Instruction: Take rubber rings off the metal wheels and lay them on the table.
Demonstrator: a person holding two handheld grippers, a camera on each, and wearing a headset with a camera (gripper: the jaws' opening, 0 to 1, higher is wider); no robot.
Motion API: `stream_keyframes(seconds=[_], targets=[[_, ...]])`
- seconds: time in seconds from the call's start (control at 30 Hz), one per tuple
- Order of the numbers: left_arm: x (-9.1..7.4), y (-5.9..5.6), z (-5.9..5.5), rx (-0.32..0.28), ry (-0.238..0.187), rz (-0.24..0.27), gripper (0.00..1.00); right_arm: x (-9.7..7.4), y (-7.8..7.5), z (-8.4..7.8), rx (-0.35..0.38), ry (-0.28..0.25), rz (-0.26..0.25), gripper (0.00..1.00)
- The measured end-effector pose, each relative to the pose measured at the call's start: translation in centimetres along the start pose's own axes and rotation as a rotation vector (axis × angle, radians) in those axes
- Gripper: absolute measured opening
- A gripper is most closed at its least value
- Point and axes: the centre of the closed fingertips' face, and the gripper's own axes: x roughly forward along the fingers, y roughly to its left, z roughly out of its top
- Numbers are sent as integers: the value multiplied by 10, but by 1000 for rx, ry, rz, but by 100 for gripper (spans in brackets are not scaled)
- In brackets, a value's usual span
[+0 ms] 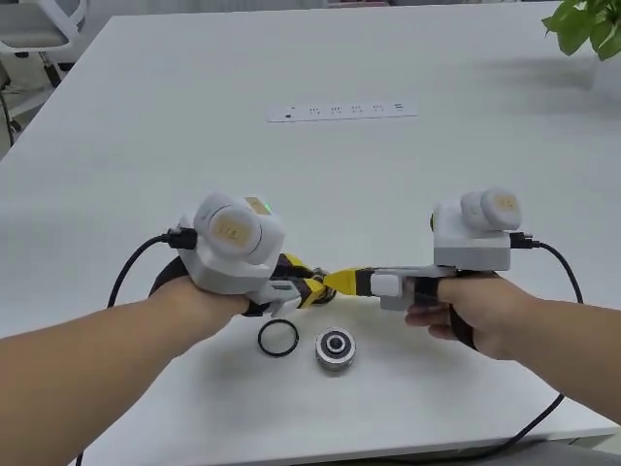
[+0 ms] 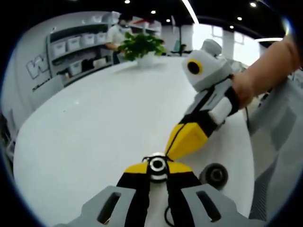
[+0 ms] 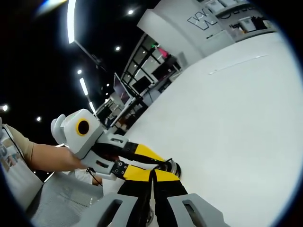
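The left tool (image 2: 156, 171) is clamped on a small metal wheel (image 2: 157, 164), shiny with a dark hub, low centre in the left gripper view. The right tool (image 3: 152, 176) has its yellow-and-black jaws pressed together, tips at that wheel; whether they pinch rubber I cannot tell. Lower centre in the head view, below both tools, a thin black rubber ring (image 1: 278, 338) lies flat on the smooth white table (image 1: 388, 194). A second wheel (image 1: 335, 349) sits just right of it, not touching.
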Motion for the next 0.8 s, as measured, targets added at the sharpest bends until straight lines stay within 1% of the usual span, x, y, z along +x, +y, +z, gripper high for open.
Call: stream_keyframes(seconds=[0.07,0.1,0.2,0.3,0.33,0.37,0.4,0.43,0.57,0.7,0.8], targets=[[0,0,0,0,0,-1,12,0,5,-1,13,4,29,0],[0,0,0,0,0,-1,12,0,5,-1,18,5,35,0],[0,0,0,0,-1,-2,12,-1,4,0,19,2,32,0],[0,0,0,-5,-5,-2,13,1,0,0,4,2,-3,0],[0,0,0,-7,-6,-2,13,1,-5,0,-6,2,-33,0],[0,0,0,-6,-7,-2,13,1,-9,0,-3,3,-53,0],[0,0,0,-5,-6,-3,13,1,-9,0,-3,2,-55,0],[0,0,0,-4,-5,-3,13,1,-12,0,-11,2,-71,0],[0,-1,0,4,-1,-10,14,0,-16,1,-16,3,-86,0],[-1,-2,-1,11,7,-16,14,0,-16,1,-20,8,-86,0],[-3,-3,-1,15,7,-25,17,0,-16,2,-21,9,-86,0]])
